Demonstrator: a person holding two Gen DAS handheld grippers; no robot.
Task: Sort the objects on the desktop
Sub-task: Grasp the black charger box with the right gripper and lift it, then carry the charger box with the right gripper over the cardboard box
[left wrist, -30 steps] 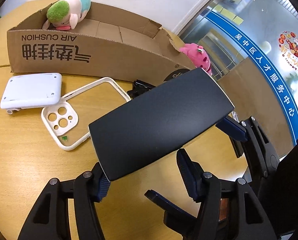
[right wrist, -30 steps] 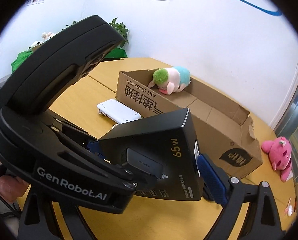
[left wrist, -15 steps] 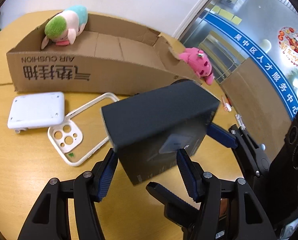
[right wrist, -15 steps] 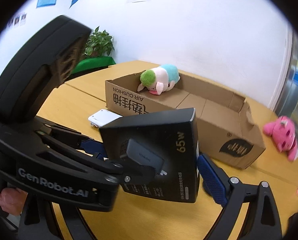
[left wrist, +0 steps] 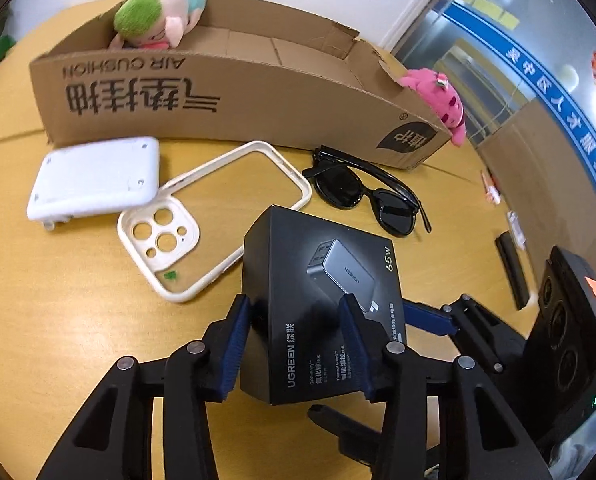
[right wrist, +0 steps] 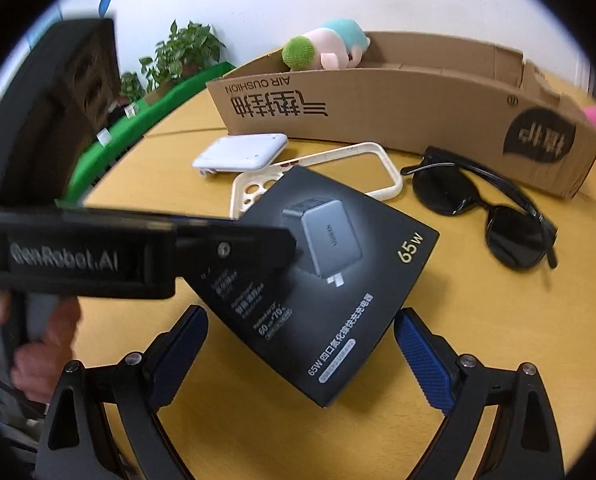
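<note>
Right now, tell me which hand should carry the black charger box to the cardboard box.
Left. The left tongs are closing around the charger box; the right tongs stand open around its near corner.

Both grippers angled down, side by side.
Left gripper [left wrist: 294, 344] fingers closing on the black box [left wrist: 322, 280]; right gripper [right wrist: 302, 356] fingers spread wide, clear of it.

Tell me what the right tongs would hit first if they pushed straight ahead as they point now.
Most likely the black charger box: it lies directly ahead of the open right tongs, between their pads. The left tongs are closing on that same box. Depth is hard to judge.
</note>
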